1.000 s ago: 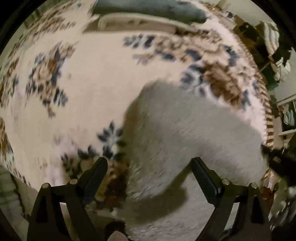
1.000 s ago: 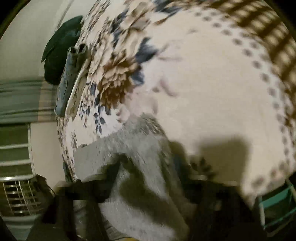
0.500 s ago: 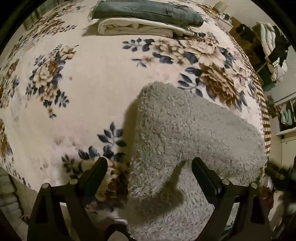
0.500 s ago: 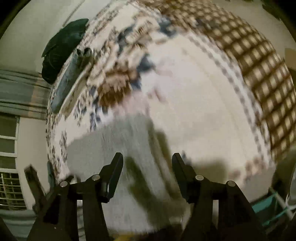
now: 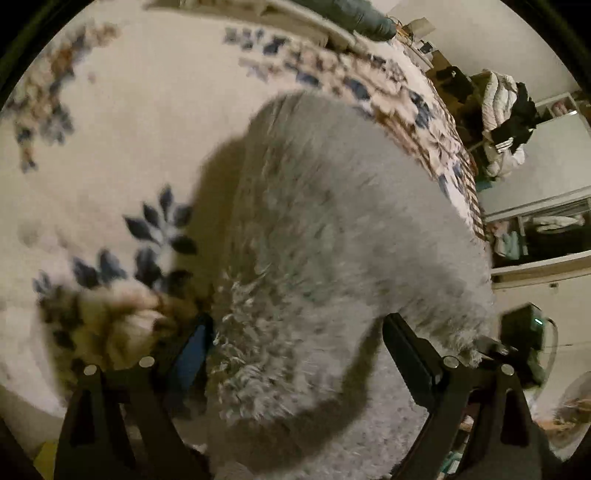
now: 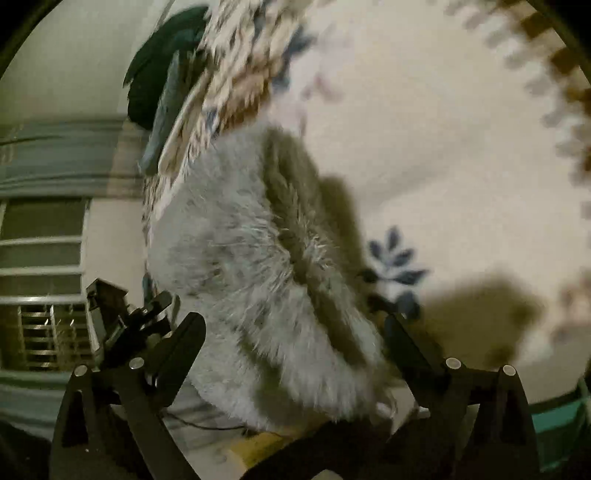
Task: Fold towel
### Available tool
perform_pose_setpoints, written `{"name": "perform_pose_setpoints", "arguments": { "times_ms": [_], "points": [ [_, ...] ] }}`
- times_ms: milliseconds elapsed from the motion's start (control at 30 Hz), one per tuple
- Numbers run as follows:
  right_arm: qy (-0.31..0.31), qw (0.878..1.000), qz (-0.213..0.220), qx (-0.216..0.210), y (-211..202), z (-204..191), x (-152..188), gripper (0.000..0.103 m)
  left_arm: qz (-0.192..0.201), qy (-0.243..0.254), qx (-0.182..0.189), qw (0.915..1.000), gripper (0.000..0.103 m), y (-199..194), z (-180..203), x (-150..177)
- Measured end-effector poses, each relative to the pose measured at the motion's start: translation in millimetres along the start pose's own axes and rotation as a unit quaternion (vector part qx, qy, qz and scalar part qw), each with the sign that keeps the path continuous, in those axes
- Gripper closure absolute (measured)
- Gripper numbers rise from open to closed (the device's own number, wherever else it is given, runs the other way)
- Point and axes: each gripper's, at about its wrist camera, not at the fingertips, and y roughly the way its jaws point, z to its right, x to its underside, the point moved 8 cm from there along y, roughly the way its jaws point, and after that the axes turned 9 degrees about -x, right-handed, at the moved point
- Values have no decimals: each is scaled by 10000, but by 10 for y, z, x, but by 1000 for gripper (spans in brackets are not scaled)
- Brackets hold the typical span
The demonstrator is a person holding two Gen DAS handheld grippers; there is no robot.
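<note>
Grey, shaggy pile fills the near half of the left wrist view: the towel [image 5: 332, 229] lies on a floral bedspread [image 5: 110, 129], already doubled by the look of its thick rounded left edge, with its near end hanging over the bed's edge toward the camera. The left gripper [image 5: 295, 354] has its fingers spread wide, one each side of that near end, pinching nothing. Folded clothes [image 5: 332, 22] sit at the far edge of the bed, well apart from the work.

From the right wrist view the same towel [image 6: 251, 266] runs away from the camera, a layered edge showing along its right side as a darker ridge. The right gripper [image 6: 291, 343] is likewise spread, straddling the near end without gripping. The left gripper's body shows at the near left.

Judging from this, the next fold wants both near corners taken together. Each gripper should close on all layers at the corner, not just the top one, then lift evenly and carry the end far across, so the edges meet squarely. Motion blur hides the exact corner lines.
</note>
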Motion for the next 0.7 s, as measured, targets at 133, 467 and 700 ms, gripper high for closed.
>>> {"name": "perform_pose_setpoints", "arguments": {
  "times_ms": [133,467,700],
  "points": [
    [-161,9970,-726,-204,469,109,-10,3,-96,-166,425,9989,10,142,-39,50],
    [-153,9969,-485,-597,360,-80,-25,52,341,-82,830,9959,70,-225,192,1],
    [-247,9973,-215,-653,85,-508,24,60,463,-281,1034,9932,72,-713,323,-181]
  ]
}}
